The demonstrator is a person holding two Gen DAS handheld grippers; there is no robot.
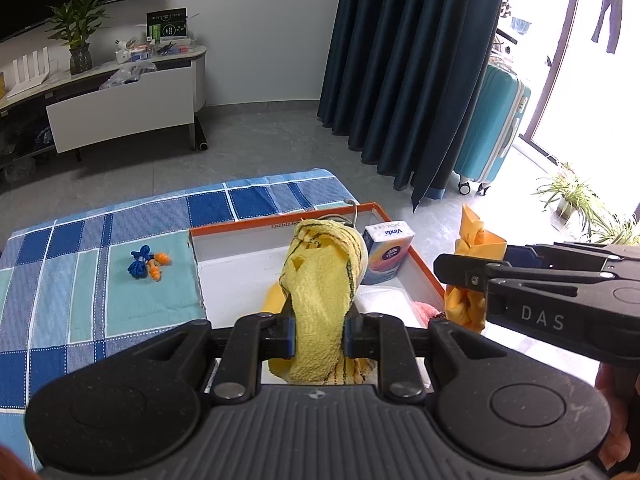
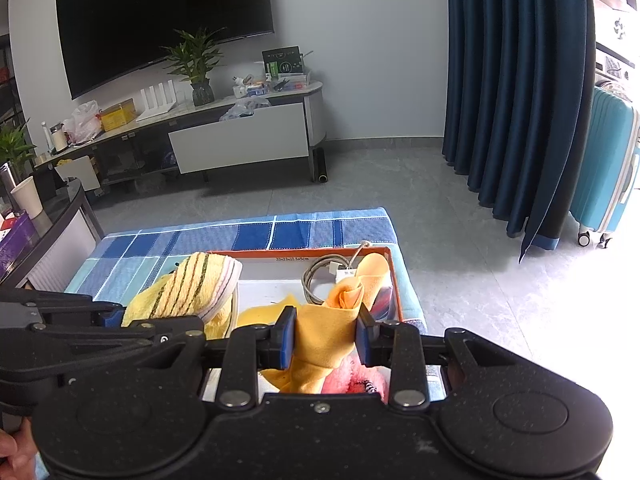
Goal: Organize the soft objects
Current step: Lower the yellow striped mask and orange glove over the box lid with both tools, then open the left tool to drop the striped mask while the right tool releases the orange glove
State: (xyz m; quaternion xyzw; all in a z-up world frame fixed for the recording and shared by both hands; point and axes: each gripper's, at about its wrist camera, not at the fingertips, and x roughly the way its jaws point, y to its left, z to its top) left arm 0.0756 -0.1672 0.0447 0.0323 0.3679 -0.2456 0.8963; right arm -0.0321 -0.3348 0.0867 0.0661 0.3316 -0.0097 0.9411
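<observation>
We are holding two cloths at once above the box [image 1: 424, 276], which is sitting at the right edge of the tabletop [image 1: 80, 320] with its checked cover. The left gripper [image 1: 318, 334] is clamping its fingers tight on the towel [image 1: 320, 280], yellow with dark stripes, which is hanging over the box's middle. The right gripper [image 2: 326, 334] is pinching the orange cloth [image 2: 320, 328] with its fingers partly closed around the bunched fabric, near the box's right wall.

We judge the sorting to be partway through. A pink soft thing [image 2: 352, 376] is already lying in the box's near right corner, and more yellow fabric is showing beneath the towel. The two held cloths are not yet set down. A blue and orange bundle [image 1: 146, 266] is lying out on the tabletop, left of the box, well apart from both grippers; whether it belongs to the task we cannot tell.

A tissue pack [image 1: 386, 254] and a coiled cable [image 2: 320, 276] are taking up the box's far right corner, crowding the room for the cloths.
</observation>
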